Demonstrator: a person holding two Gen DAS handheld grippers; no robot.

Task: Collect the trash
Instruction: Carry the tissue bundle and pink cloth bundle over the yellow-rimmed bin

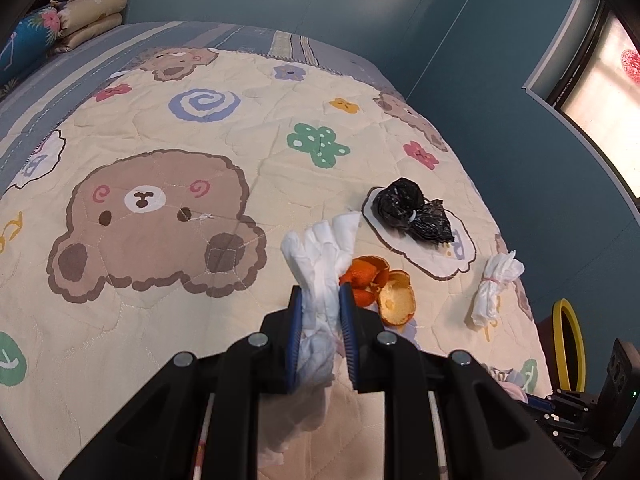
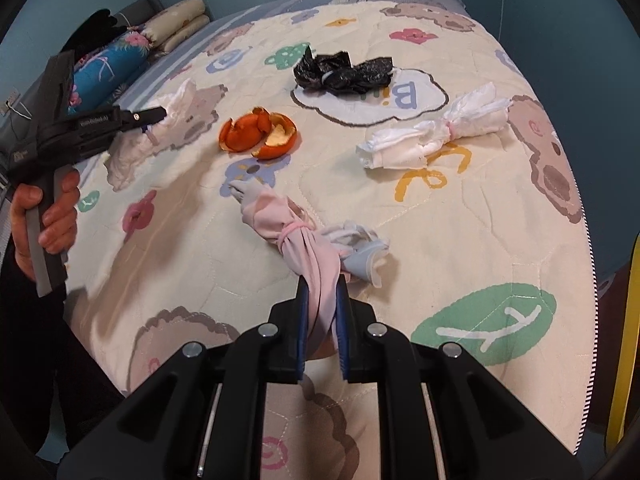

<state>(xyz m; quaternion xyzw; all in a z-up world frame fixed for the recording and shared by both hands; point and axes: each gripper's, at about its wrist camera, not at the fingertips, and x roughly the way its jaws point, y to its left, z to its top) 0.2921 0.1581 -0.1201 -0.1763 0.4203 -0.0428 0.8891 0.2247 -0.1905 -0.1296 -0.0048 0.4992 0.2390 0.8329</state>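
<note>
My left gripper is shut on a white crumpled tissue bundle and holds it above the bed quilt; the bundle also shows in the right wrist view. My right gripper is shut on a pink and pale-blue tied cloth bundle that lies on the quilt. Orange peel, a black tied plastic bag and a white tied tissue bundle lie on the quilt, apart from both grippers.
A yellow-rimmed bin stands off the bed's right edge. Folded pillows lie at the far head of the bed. A teal wall and a window are to the right.
</note>
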